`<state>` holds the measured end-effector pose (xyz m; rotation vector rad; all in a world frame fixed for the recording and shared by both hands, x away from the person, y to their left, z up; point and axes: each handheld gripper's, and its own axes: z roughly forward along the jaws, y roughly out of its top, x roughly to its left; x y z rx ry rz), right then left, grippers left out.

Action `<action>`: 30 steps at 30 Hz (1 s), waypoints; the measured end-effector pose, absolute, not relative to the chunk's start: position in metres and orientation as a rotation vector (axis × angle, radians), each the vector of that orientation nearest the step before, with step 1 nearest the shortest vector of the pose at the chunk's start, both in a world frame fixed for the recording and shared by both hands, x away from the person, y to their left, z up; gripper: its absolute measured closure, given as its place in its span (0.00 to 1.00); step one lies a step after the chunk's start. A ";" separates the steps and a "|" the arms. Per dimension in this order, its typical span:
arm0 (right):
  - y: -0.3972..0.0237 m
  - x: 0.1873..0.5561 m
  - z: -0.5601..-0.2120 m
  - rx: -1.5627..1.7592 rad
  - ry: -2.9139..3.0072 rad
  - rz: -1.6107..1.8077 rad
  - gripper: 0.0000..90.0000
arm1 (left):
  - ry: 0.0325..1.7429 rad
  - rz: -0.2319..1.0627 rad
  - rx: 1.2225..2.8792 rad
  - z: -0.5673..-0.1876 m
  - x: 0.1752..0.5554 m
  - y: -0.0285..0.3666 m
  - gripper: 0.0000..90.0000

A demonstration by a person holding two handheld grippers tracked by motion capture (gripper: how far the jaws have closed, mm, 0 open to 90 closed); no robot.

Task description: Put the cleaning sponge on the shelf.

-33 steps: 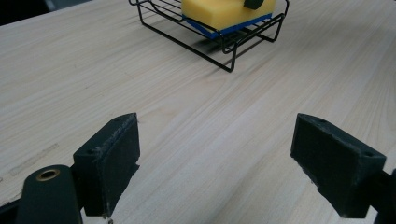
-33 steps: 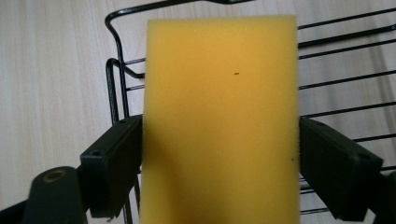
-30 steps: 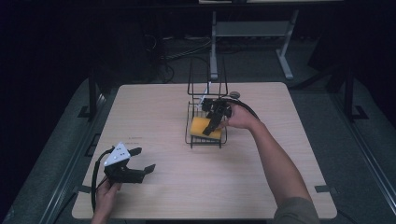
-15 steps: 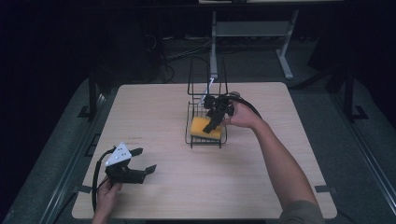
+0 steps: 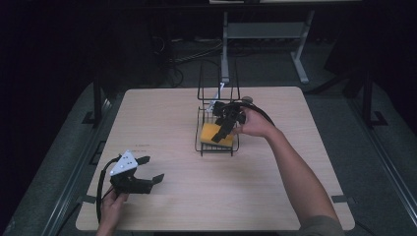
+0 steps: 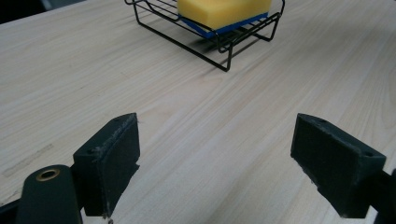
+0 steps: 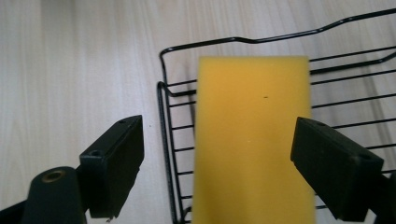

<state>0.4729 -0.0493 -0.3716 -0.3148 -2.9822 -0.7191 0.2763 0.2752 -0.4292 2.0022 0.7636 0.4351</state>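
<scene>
A yellow sponge (image 5: pixel 216 133) with a blue underside lies in a black wire rack (image 5: pixel 217 147) near the middle of the table. In the right gripper view the sponge (image 7: pixel 252 135) lies below and between the open jaws, untouched. My right gripper (image 5: pixel 222 132) hangs over the rack, open. The left gripper (image 5: pixel 149 170) rests low near the table's front left corner, open, with nothing between its fingers. In the left gripper view the sponge (image 6: pixel 223 11) and rack (image 6: pixel 224 44) stand far ahead.
The rack has a tall wire back frame (image 5: pixel 218 81) on its far side. The light wooden table (image 5: pixel 167 196) is bare around the left gripper. A metal stand (image 5: pixel 265 32) is on the dark floor behind the table.
The right gripper has drawn slightly back and up over the sponge, which stays in the rack. The left gripper has barely moved.
</scene>
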 end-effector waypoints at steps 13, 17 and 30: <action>-0.058 0.459 -0.370 -0.327 -2.973 -0.746 0.19 | 0.763 0.427 2.003 -0.429 0.275 0.274 0.17; -0.060 0.455 -0.369 -0.333 -2.969 -0.746 0.19 | 0.759 0.427 2.005 -0.429 0.275 0.274 0.17; -0.057 0.442 -0.367 -0.297 -2.960 -0.753 0.18 | 0.760 0.428 2.007 -0.429 0.275 0.273 0.17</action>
